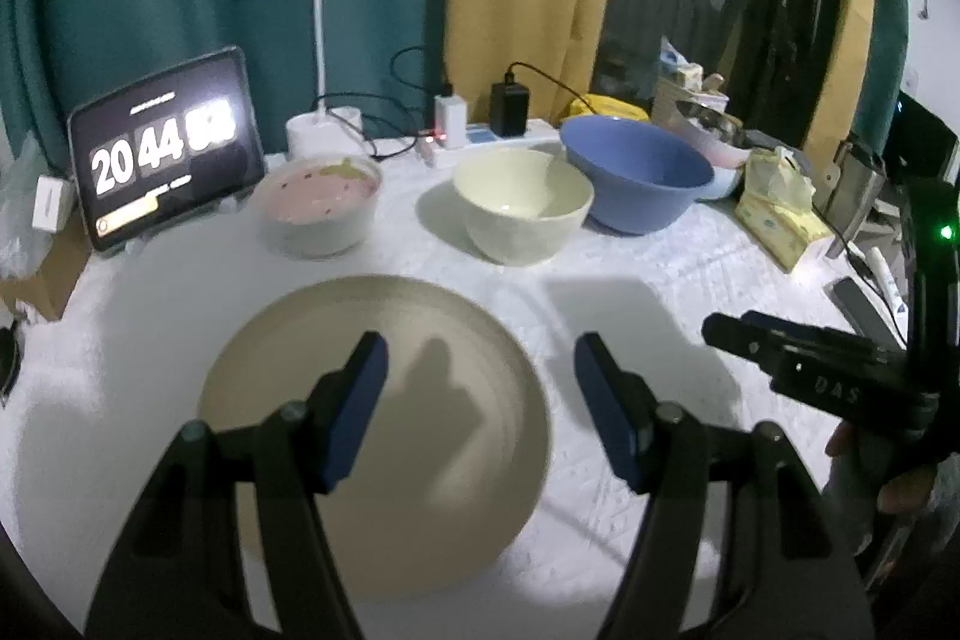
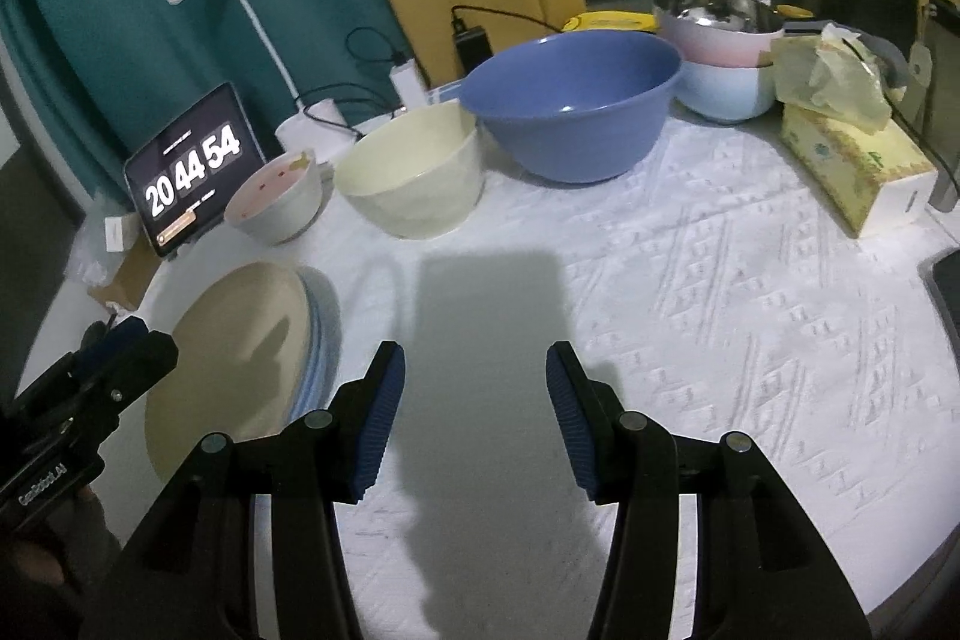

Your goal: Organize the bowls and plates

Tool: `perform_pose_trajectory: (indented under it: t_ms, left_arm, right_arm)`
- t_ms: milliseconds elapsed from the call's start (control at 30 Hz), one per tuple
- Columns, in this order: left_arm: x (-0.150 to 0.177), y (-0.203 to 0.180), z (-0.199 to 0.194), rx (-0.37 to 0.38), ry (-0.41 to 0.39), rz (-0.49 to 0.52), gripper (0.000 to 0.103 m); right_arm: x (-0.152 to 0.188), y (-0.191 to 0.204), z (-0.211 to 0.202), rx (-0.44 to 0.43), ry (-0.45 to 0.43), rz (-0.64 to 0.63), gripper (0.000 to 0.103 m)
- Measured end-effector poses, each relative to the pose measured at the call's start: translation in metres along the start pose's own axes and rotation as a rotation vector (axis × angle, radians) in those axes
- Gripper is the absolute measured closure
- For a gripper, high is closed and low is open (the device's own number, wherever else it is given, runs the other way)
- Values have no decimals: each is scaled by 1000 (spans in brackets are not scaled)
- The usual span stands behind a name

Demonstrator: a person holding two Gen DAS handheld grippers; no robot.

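1. Left wrist view: the beige plate (image 1: 372, 436) lay flat on the white tablecloth (image 1: 630, 280), rim up. It's round, so no long axis to align to. From the right wrist view it topped a stack with bluish plates (image 2: 321, 340) under it.
2. We had the left gripper (image 1: 480, 400) hovering over the plate's right edge, jaws wide, nothing between them. The right gripper (image 2: 474, 412) sat over bare cloth beside the stack, jaws about half open, also empty.
3. Behind the plate, in a row: pink bowl (image 1: 321, 205), cream bowl (image 1: 522, 202), blue bowl (image 1: 636, 172), all upright and unstacked. Pastel bowls (image 2: 720, 58) sat already nested at the far right.
4. Risks, our read: pinching the thin rim could drag the stack or bunch the cloth; reaching for the bowls could clip the tablet (image 1: 165, 148) or charger cables (image 1: 384, 124).
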State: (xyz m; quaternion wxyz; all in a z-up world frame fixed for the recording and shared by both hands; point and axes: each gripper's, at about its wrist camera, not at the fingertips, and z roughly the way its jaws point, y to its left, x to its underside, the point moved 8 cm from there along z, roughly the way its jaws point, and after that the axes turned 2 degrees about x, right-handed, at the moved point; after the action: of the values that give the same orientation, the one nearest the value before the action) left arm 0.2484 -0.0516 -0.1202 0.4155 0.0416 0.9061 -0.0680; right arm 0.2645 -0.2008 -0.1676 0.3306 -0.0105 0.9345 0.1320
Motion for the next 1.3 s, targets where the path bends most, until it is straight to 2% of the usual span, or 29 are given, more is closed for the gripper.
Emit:
perform_pose_trajectory:
  t_ms: [433, 767, 933, 1033, 1300]
  left_arm:
    - [-19, -39, 15, 5, -8, 47, 37]
    - [-46, -72, 29, 29, -57, 101, 37]
    - [-57, -80, 39, 45, -59, 108, 37]
    - [-64, -85, 47, 87, -47, 104, 37]
    - [-77, -94, 64, 96, -52, 114, 37]
  right_arm:
    - [-23, -35, -11, 2, -43, 13, 51]
    - [-45, -63, -25, 37, -84, 7, 51]
    - [-53, -74, -27, 50, -99, 9, 51]
    - [-59, -78, -28, 57, -111, 12, 51]
    - [-75, -90, -25, 101, -144, 5, 51]
